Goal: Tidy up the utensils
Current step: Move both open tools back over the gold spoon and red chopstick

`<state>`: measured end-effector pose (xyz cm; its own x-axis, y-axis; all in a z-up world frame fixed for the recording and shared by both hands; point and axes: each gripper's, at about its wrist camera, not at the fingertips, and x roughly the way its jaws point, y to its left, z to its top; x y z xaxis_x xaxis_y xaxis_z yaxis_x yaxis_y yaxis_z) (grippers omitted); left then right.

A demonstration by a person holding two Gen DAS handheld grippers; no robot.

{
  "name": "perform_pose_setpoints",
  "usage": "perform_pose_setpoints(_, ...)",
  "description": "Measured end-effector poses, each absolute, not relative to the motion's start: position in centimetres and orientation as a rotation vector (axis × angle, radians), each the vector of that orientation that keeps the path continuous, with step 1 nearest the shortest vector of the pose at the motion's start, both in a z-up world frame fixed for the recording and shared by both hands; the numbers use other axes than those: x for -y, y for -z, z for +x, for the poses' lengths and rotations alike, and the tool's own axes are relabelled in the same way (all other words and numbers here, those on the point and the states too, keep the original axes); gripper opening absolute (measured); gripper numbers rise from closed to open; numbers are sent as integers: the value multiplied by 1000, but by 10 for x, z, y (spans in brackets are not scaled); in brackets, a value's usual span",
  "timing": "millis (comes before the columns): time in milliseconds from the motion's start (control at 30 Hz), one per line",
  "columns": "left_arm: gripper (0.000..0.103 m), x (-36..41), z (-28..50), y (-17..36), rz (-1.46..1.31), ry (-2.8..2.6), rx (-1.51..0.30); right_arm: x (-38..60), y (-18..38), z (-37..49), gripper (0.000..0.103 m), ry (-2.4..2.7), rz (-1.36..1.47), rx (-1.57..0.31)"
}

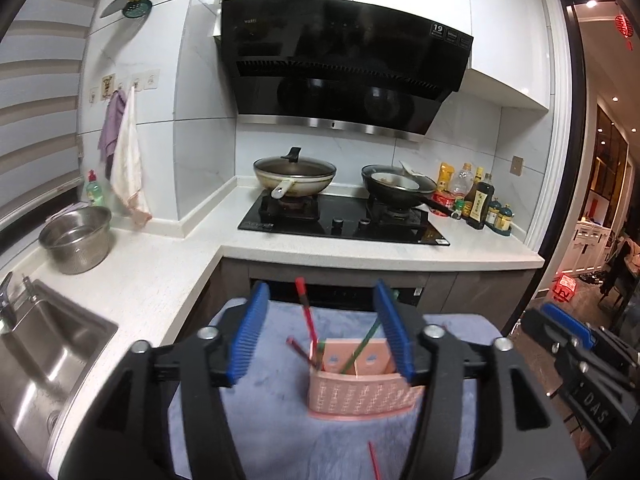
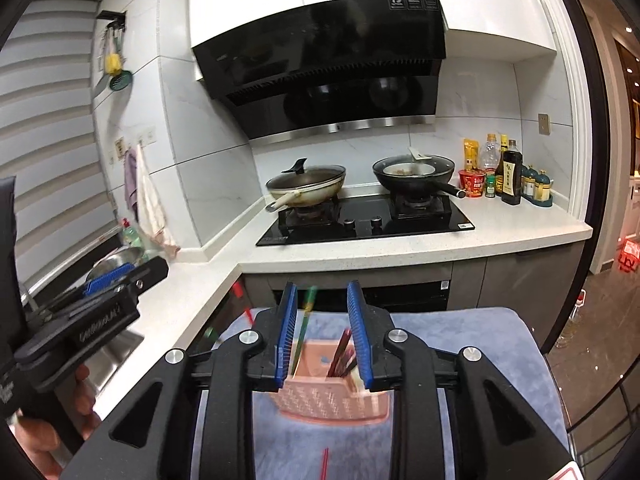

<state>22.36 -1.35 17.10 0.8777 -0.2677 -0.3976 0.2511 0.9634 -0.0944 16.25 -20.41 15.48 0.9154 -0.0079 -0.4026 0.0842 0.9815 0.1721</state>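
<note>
Both tools, left [image 1: 322, 332] and right [image 2: 326, 336], gape wide, holding nothing. Red chopstick [image 1: 374, 462] lies just in front of pink holder [image 1: 360, 396]: light, stiff, slippery, so pinch mid-shaft.

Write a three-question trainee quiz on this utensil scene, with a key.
1. True or false: the left gripper grips a chopstick.
2. Which colour is the perforated plastic utensil basket? A) pink B) white C) black
3. Fill in: one loose red chopstick lies on the blue-grey ____ in front of the basket.

Key:
1. False; its jaws stand open and empty.
2. A.
3. Towel; other red chopsticks and a green chopstick already stand in the basket.
</note>
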Motion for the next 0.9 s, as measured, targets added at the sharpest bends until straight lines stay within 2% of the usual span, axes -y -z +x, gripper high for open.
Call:
perform_pose_setpoints(167, 59, 1, 190, -145, -12, 263, -472, 195, -123, 123, 32, 61, 145, -482)
perform_pose_setpoints(567, 59, -12, 120, -41, 6, 243, -682, 162, -25, 42, 32, 67, 70, -677)
perform_pose_setpoints(900, 59, -21, 88, 26, 8, 217, -813, 130, 65, 13, 30, 25, 67, -872)
